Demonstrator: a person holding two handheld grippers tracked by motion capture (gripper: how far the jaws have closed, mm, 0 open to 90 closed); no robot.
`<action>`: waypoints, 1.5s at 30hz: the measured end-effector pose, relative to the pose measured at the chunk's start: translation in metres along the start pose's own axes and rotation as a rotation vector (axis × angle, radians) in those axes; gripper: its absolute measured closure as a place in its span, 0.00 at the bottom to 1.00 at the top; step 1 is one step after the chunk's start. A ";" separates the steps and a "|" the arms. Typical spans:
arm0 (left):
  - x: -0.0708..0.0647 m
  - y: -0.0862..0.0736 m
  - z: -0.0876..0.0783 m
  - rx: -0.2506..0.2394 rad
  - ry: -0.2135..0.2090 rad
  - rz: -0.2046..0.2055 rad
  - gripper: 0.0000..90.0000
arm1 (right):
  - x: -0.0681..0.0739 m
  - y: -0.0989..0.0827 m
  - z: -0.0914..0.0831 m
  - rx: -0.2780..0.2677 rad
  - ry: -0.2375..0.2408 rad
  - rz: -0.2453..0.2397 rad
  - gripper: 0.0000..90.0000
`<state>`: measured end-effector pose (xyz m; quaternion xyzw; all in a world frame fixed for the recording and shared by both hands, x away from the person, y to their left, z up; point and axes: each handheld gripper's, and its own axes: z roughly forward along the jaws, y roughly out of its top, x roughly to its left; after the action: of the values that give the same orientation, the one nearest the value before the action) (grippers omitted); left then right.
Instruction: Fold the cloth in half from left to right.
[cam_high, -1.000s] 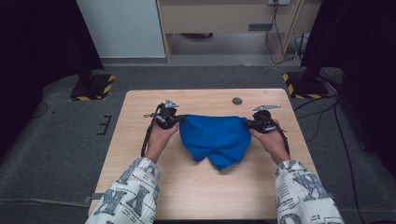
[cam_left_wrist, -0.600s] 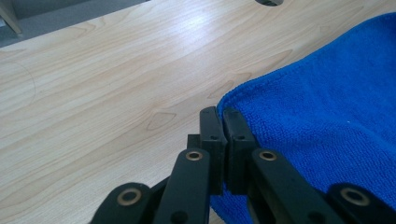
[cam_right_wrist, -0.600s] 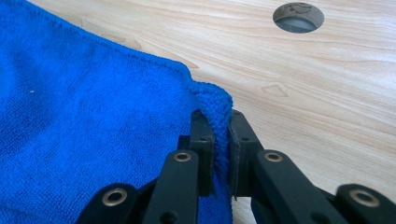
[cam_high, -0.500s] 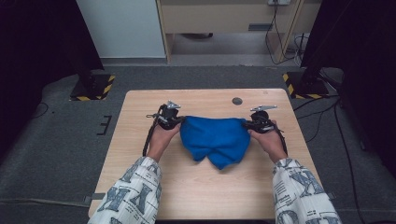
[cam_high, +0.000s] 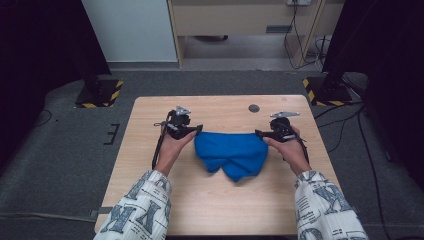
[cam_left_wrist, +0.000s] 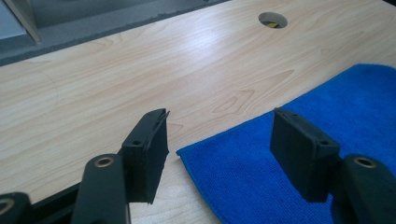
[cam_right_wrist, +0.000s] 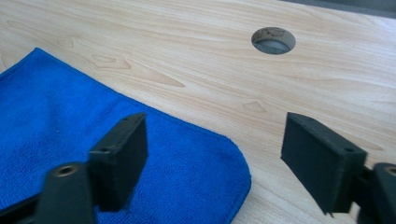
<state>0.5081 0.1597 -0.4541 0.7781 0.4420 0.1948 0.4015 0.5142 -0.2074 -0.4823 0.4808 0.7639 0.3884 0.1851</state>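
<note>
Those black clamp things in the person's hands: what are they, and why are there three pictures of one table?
They are hand-held grippers, each with two black jaws. The picture from above shows a person's two hands at a wooden table: the left gripper and the right gripper sit at the two far corners of a blue cloth that lies bunched on the table. The other two pictures come from small cameras riding on each gripper, looking along its jaws. In both, the jaws have just been opening and now stand apart over a cloth corner that lies flat on the wood, so nothing is held. The round hole in the tabletop is part of the table.
</note>
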 end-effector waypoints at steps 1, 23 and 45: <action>-0.001 0.000 -0.001 -0.003 0.000 0.003 0.39 | 0.001 0.000 0.000 -0.001 0.000 0.002 0.22; -0.030 -0.023 -0.031 -0.042 -0.011 0.042 0.16 | 0.029 -0.012 -0.030 -0.018 0.053 -0.057 0.33; -0.058 -0.084 -0.048 -0.057 -0.006 0.044 0.28 | 0.073 -0.067 -0.047 -0.030 0.167 -0.116 0.73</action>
<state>0.4012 0.1565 -0.4889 0.7764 0.4177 0.2137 0.4207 0.4094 -0.1782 -0.4981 0.3991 0.7974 0.4271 0.1501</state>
